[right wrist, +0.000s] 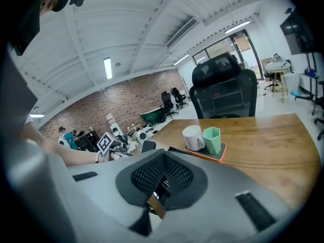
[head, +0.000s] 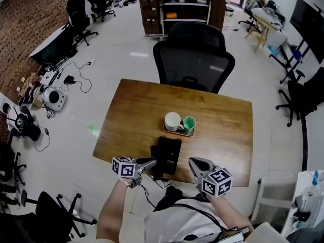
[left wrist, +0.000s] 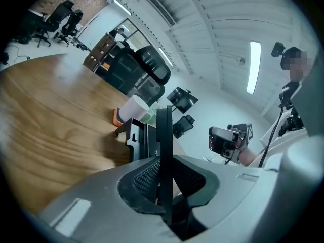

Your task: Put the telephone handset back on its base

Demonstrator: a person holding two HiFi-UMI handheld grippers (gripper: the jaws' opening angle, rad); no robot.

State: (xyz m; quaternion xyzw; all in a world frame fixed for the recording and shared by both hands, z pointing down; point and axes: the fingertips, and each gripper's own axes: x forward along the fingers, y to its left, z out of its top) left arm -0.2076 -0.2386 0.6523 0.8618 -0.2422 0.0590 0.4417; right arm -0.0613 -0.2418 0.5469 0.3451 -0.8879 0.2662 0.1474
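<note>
Here, a wooden table [head: 217, 135] stands on a pale office floor [head: 126, 59], with a black chair [head: 195, 59] at its 12 o'clock. Your left gripper [head: 148, 163] has its pads clamped on the black handset [head: 156, 162], which sits at 9 o'clock of the base [head: 170, 153]. Your right gripper [head: 196, 164], pads together, hovers at the base's 4 o'clock.

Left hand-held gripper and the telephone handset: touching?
Touching. Left gripper view shows the telephone handset clamped edge-on between the pads of the left hand-held gripper.
</note>
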